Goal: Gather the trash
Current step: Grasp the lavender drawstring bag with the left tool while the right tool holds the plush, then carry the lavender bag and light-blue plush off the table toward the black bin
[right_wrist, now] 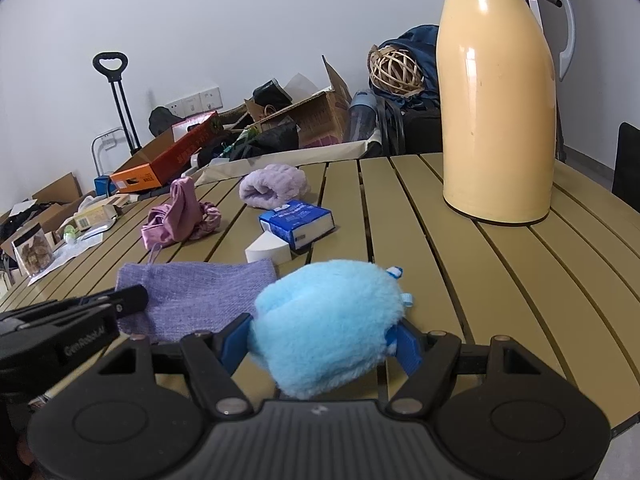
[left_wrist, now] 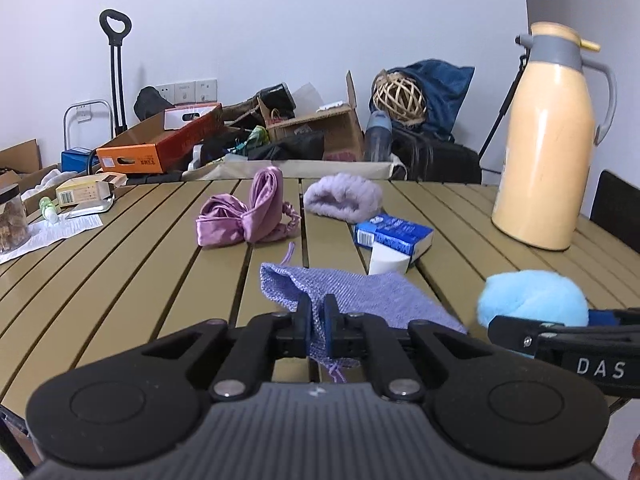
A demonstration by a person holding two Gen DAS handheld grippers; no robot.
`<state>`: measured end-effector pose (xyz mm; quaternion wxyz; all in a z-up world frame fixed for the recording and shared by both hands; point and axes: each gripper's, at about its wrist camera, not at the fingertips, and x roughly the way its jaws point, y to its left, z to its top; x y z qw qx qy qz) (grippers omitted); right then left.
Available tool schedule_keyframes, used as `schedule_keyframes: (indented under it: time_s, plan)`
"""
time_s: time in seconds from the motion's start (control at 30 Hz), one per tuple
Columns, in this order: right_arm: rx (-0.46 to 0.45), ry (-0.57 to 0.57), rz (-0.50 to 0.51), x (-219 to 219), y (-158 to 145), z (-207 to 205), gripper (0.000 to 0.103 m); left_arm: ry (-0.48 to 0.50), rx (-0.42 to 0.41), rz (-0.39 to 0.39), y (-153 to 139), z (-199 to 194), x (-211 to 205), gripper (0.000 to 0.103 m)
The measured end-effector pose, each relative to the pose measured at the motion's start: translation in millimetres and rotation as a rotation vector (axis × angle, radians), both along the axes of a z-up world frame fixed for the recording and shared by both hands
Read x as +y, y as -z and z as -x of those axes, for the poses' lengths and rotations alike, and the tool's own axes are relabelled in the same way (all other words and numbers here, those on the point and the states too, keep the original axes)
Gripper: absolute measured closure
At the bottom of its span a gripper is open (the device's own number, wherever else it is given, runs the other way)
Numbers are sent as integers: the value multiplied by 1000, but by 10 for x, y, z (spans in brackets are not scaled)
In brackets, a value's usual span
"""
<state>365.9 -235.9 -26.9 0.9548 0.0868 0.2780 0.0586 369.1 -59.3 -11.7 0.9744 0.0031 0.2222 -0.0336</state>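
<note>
Left gripper (left_wrist: 319, 322) pinches lavender knit pouch (left_wrist: 360, 300) at near edge: light, limp, will drape. Right gripper (right_wrist: 320, 346) clamps blue plush (right_wrist: 328, 320): soft, compressible.

A lived-in room of a home, seemingly doubling as storage, is showing here. A slatted olive-tan table (left_wrist: 140, 264) is standing in the middle, and everything else is sitting around it. On the table a tall cream thermos jug (right_wrist: 496, 112) is standing upright at the far right, with soft cloth items and a small blue carton (right_wrist: 298, 222) lying nearer the middle. Beyond the table's far edge, open cardboard boxes (left_wrist: 320, 128), an orange box (left_wrist: 160, 144), dark bags and a woven rattan ball (left_wrist: 400, 98) are piling up against a plain white wall. Wall sockets (left_wrist: 192, 91) and a trolley handle (left_wrist: 115, 64) are showing behind the table's far left.
</note>
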Motion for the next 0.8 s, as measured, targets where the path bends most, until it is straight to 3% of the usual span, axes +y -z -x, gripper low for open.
schedule_keyframes:
  time_s: [0.33, 0.8]
  plan:
    - [-35, -12, -26, 51, -79, 159, 31, 19, -82, 58, -269, 341, 202, 98]
    - [-80, -43, -69, 154, -170, 738, 31, 13, -190, 82, -541, 1067, 435, 99]
